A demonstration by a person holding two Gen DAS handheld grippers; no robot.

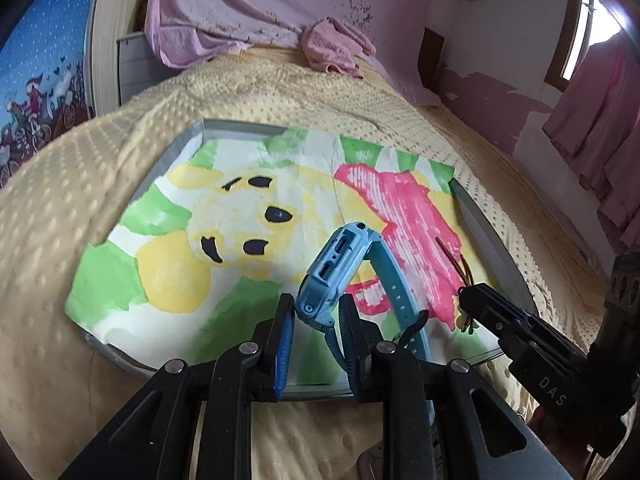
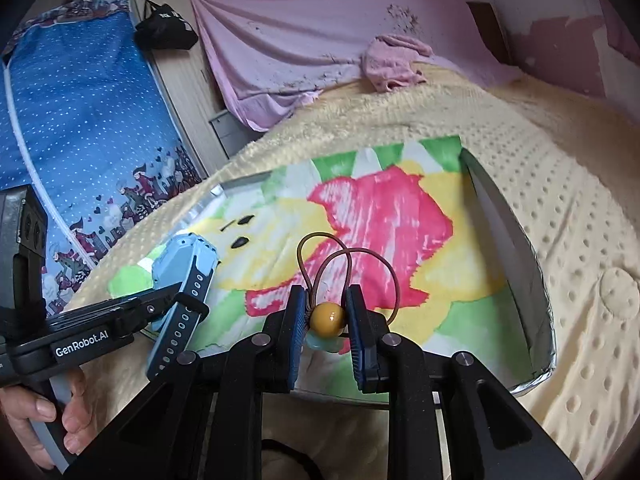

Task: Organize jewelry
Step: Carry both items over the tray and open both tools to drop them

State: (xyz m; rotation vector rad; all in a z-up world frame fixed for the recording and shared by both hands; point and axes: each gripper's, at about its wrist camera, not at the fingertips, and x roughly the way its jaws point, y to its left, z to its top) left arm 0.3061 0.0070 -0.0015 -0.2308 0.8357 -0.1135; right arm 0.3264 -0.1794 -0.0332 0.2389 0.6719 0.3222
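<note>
My left gripper (image 1: 317, 312) is shut on a light blue watch (image 1: 340, 268), whose case stands up between the pads while its darker blue strap (image 1: 404, 300) loops down behind. The same watch (image 2: 188, 260) shows at the left of the right wrist view, held over the tray's near left corner. My right gripper (image 2: 323, 312) is shut on a brown hair tie with a yellow bead (image 2: 328, 317); its elastic loops (image 2: 324, 256) stick up past the fingertips. Both grippers hover over the near edge of a shallow grey tray (image 1: 224, 126) lined with a painted paper.
The tray (image 2: 512, 232) lies on a yellow dotted blanket (image 1: 80, 184) on a bed. A pink towel (image 1: 332, 44) and pink sheet lie at the far end. A blue patterned fabric (image 2: 80, 128) stands at the left. A person's hand (image 2: 48, 412) grips the left tool.
</note>
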